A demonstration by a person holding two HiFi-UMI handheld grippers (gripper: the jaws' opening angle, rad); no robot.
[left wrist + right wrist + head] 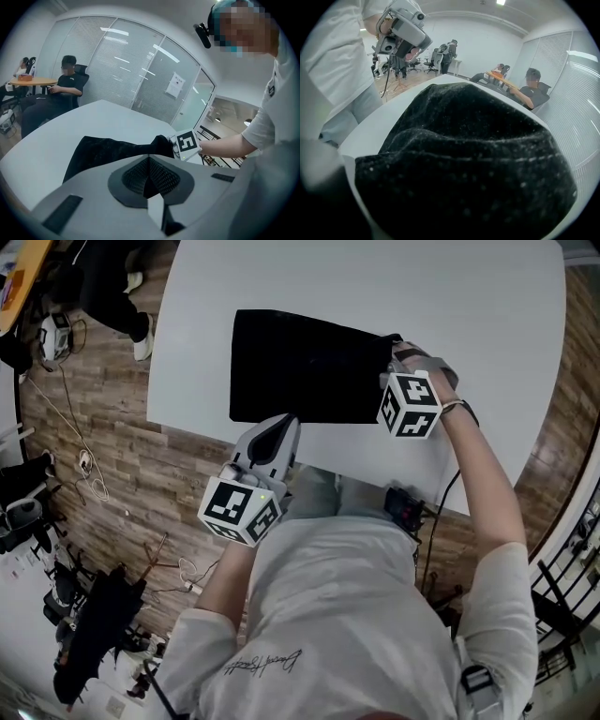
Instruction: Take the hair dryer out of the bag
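A black fabric bag [300, 367] lies flat on the white table [469, 315]. The grey-and-white hair dryer [272, 442] is outside the bag, over the table's front edge, and my left gripper [261, 463] is shut on it. In the left gripper view the dryer's mesh intake [150, 178] fills the bottom, with the bag [108, 152] beyond it. My right gripper [398, 354] sits at the bag's right end, where the fabric rises to a peak. In the right gripper view the bag [478, 154] covers the jaws, so their stance is hidden.
The table [70, 126] ends at a rounded edge on the left, with wood floor [122, 456] and loose cables below. A seated person [65, 89] is beyond the table by the glass wall. Chairs and gear stand at the room's far side.
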